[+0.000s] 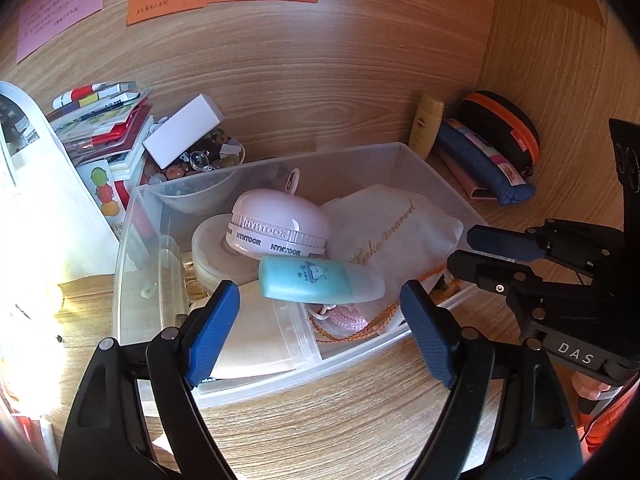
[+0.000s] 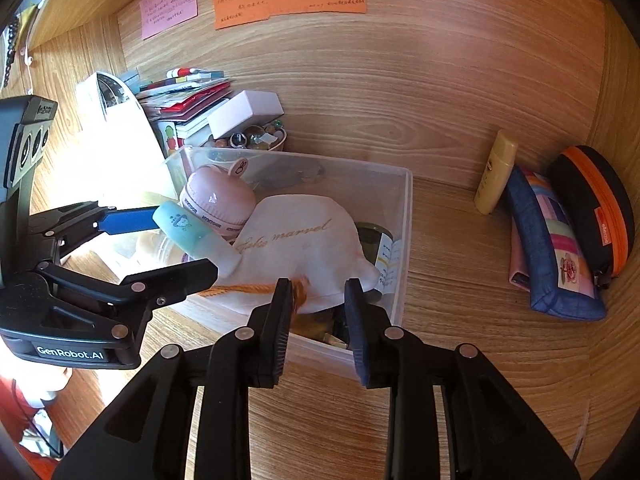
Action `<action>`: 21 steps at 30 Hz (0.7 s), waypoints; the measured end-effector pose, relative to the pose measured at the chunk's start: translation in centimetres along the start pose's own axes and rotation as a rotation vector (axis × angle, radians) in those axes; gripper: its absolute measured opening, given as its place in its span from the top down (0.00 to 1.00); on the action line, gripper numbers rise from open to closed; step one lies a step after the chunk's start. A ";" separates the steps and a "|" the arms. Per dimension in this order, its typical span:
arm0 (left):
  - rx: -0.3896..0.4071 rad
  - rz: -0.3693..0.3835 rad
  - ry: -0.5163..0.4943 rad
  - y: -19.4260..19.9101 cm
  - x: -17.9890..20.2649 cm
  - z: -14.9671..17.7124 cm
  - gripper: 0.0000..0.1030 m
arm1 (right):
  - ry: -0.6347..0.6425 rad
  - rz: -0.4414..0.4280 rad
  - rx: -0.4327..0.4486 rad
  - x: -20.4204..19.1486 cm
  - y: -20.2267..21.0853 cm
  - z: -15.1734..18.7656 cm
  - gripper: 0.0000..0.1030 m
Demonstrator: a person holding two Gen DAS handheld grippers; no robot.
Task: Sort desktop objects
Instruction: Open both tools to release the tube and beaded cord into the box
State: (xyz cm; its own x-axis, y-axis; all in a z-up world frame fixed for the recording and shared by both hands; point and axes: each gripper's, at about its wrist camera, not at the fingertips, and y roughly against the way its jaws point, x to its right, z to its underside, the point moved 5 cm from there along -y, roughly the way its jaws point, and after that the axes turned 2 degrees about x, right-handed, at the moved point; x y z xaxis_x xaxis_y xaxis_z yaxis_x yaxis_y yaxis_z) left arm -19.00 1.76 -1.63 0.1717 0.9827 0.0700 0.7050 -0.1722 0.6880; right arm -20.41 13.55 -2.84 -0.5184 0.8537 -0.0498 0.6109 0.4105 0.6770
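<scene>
A clear plastic box (image 1: pixel 424 168) (image 2: pixel 406 216) on the wooden desk holds a pink round Hyntoor gadget (image 1: pixel 276 220) (image 2: pixel 218 198), a white drawstring pouch (image 1: pixel 400 232) (image 2: pixel 304 240) with an orange cord (image 2: pixel 240 289), and a teal bottle (image 1: pixel 320 282) (image 2: pixel 192 232). The bottle lies across the other items. My left gripper (image 1: pixel 320 292) (image 2: pixel 184 242) is open around it, its blue pads (image 1: pixel 216 328) clear of both ends. My right gripper (image 2: pixel 318 286) (image 1: pixel 464 248) hovers at the box's front right corner. Its jaws stand slightly apart over the pouch's edge, gripping nothing, with the cord beside the left finger.
Against the back wall stand a yellow bottle (image 2: pixel 496 176), a blue patchwork pencil case (image 2: pixel 556 256) and a black case with an orange zip (image 2: pixel 600 216). To the left are a bowl of beads (image 1: pixel 200 156), a white carton (image 1: pixel 184 130), stacked booklets (image 1: pixel 104 120) and a white bag (image 1: pixel 44 200).
</scene>
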 end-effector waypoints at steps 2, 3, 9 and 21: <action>0.005 0.002 0.002 0.3 0.0 0.0 0.20 | -0.003 0.000 0.000 0.0 0.2 0.1 0.71; 0.009 0.003 0.003 0.5 0.0 0.0 0.20 | -0.004 0.001 0.000 0.0 0.3 0.1 0.68; 0.027 -0.003 0.003 1.6 -0.2 0.0 0.16 | -0.011 0.006 0.007 -0.2 1.0 0.3 0.61; 0.082 -0.064 0.020 4.3 -1.2 1.1 0.12 | -0.002 0.037 0.054 -1.1 3.5 0.7 0.39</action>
State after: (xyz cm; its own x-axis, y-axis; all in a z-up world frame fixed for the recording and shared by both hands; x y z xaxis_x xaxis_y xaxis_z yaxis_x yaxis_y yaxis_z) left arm -15.46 -0.24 0.42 0.1114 0.9928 0.0430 0.7684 -0.1135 0.6299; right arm -17.29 14.28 -0.99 -0.4939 0.8691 -0.0264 0.6612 0.3951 0.6377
